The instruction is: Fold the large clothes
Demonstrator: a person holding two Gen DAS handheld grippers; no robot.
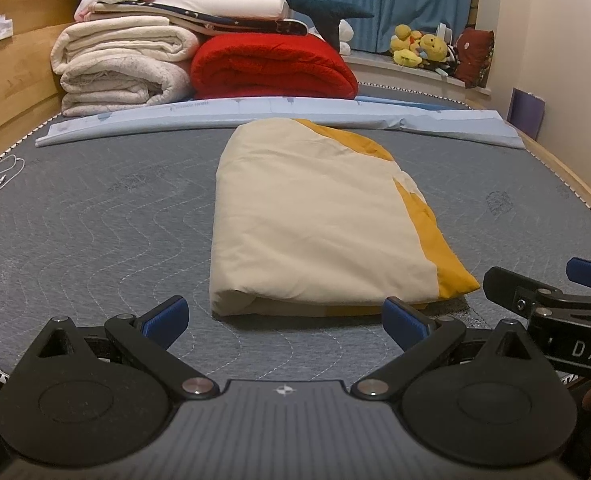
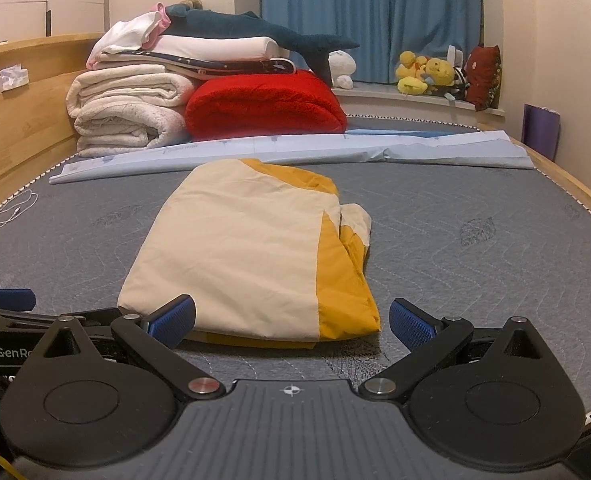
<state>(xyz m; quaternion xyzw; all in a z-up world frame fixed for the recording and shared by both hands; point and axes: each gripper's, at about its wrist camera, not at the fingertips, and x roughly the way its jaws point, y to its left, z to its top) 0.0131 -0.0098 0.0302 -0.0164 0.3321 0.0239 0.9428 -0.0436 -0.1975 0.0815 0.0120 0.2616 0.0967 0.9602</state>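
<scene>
I am holding both grippers — left gripper (image 1: 285,316), right gripper (image 2: 291,320) — spread wide and empty, the folded cloth (image 1: 315,216) lying just ahead, long axis running away from the fingers.

Warm, dim indoor light is falling from above, giving both views a yellowish cast. A soft shadow is lying under the near edge of the folded garment (image 1: 315,216). Fisheye distortion is bending the mattress (image 1: 95,220) edges, and dark vignetting is filling the corners.
</scene>
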